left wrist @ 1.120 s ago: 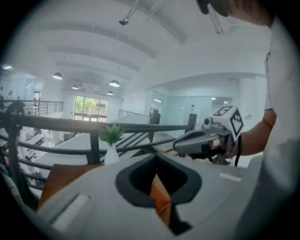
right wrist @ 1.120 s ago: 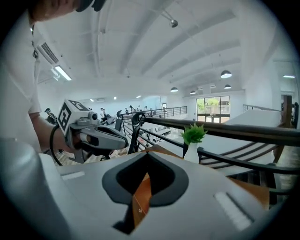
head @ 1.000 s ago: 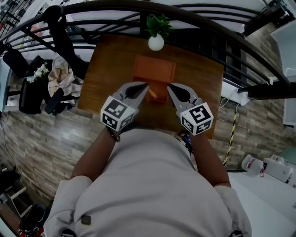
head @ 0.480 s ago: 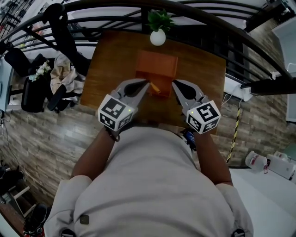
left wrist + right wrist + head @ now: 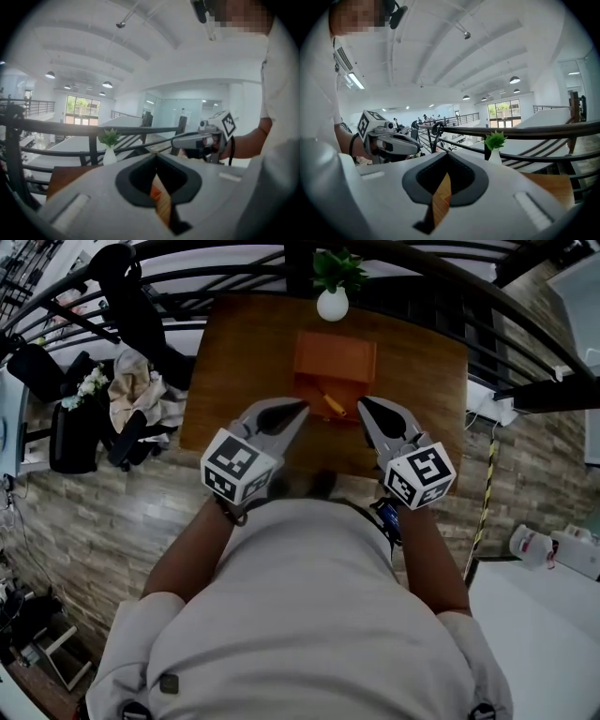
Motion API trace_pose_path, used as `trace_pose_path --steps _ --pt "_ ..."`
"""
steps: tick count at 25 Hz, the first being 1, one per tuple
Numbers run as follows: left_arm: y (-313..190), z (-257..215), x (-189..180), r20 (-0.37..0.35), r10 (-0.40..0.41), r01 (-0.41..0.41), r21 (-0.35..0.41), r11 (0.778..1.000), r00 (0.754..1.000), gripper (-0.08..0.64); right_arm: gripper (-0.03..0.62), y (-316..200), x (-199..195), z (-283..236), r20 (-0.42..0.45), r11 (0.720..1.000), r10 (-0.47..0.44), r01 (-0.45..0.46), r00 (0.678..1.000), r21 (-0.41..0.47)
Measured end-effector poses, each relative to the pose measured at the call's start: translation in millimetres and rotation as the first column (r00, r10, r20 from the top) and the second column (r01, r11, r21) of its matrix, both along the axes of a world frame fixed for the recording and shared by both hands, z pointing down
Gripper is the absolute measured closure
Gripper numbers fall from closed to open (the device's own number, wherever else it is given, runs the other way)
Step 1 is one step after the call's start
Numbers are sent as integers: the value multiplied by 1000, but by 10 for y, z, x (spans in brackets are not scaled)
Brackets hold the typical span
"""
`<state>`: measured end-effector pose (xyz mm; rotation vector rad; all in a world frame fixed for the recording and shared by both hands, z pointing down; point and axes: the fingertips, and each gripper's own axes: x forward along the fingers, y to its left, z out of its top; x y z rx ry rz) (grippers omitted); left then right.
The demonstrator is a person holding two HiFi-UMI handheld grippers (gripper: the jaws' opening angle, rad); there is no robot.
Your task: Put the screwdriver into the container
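Observation:
An orange container [image 5: 335,360] stands on the wooden table [image 5: 234,362]. The screwdriver [image 5: 333,404], with a yellow-orange handle, lies slanted at the container's near part. My left gripper [image 5: 302,407] points at it from the left, a short way off, shut and empty. My right gripper [image 5: 362,403] is just right of the screwdriver, also shut with nothing held. In the left gripper view the jaws [image 5: 156,155] meet, and a sliver of orange shows through the slit below. The right gripper view shows closed jaws [image 5: 446,154] over bare wood.
A white vase with a green plant [image 5: 334,298] stands at the table's far edge behind the container. Dark curved railings [image 5: 187,277] run round the table, with a long drop beyond. A chair with clothes [image 5: 131,399] is at the left. The person's body covers the near table edge.
The head view has shifted, so the table sits higher and further right. The left gripper's tip has drawn back a little to the left of the screwdriver. Both grippers stay shut.

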<state>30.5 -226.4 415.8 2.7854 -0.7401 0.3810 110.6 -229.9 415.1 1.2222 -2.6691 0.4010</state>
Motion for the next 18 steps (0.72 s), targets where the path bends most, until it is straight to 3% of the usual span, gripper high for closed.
trace_pose_path --steps 18 --pt "570 -224 -691 -44 115 -113 39 993 992 555 584 708 -638 -189 -13 991 123 -122 992 44"
